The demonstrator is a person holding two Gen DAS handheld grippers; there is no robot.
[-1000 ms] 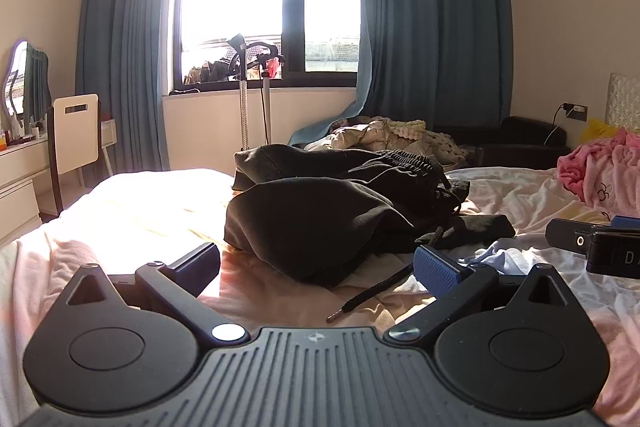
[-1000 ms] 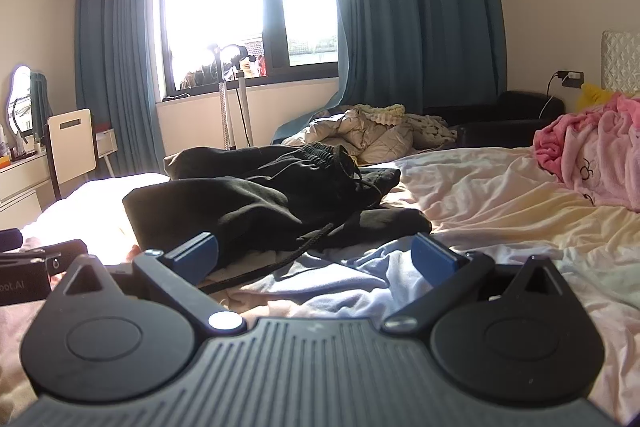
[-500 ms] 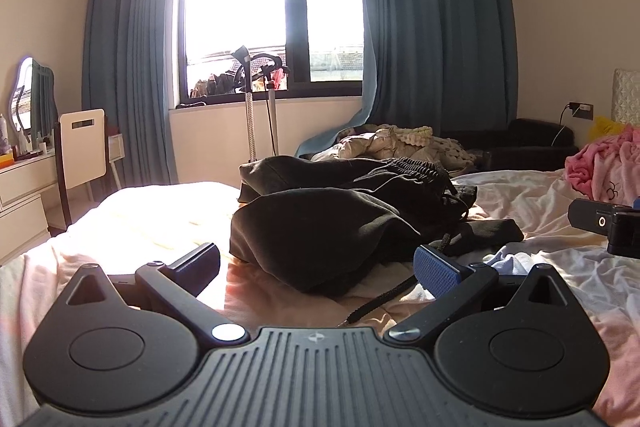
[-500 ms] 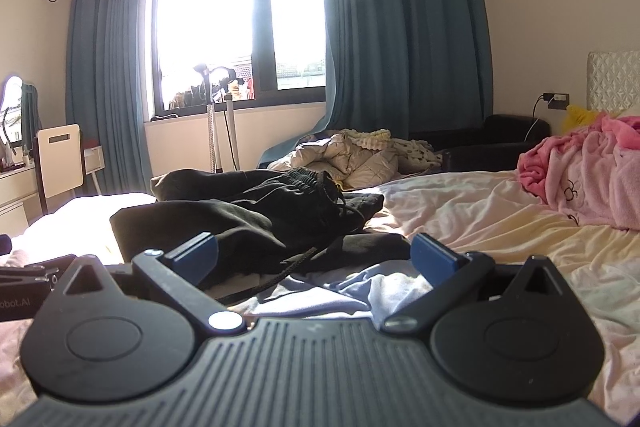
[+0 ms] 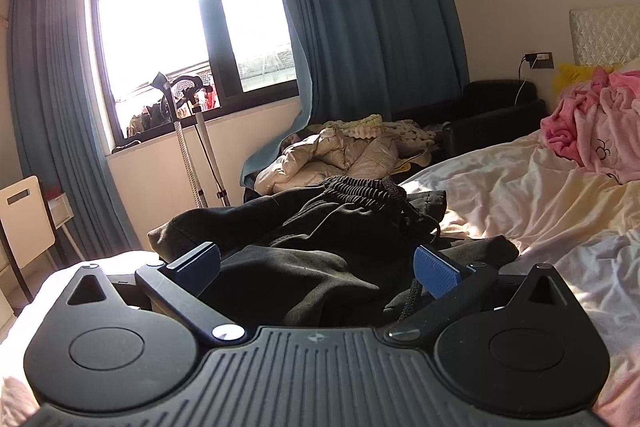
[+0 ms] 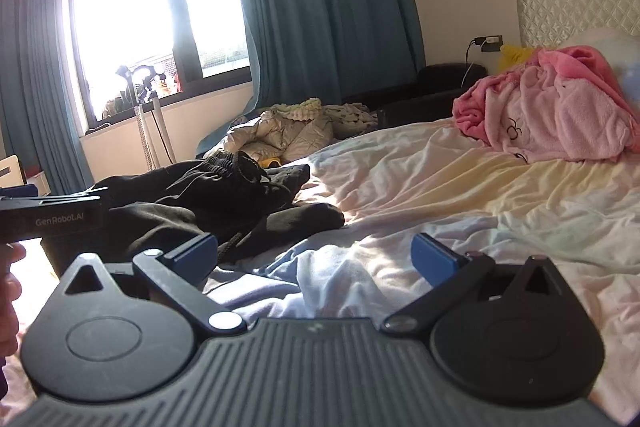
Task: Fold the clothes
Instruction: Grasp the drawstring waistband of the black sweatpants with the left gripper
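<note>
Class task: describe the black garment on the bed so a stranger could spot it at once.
Start at the bed with its pale, rumpled sheet. The black garment lies crumpled at the window end. Its gathered elastic waistband and dark colour separate it from the fluffy pink clothing near the headboard.

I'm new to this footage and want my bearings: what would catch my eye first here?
First, the crumpled black garment heaped on the bed, lying between the open fingers of the left gripper. Next, the bright window on the far wall, flanked by blue curtains. Then the pink blanket bunched up at the head of the bed, to the right.
</note>
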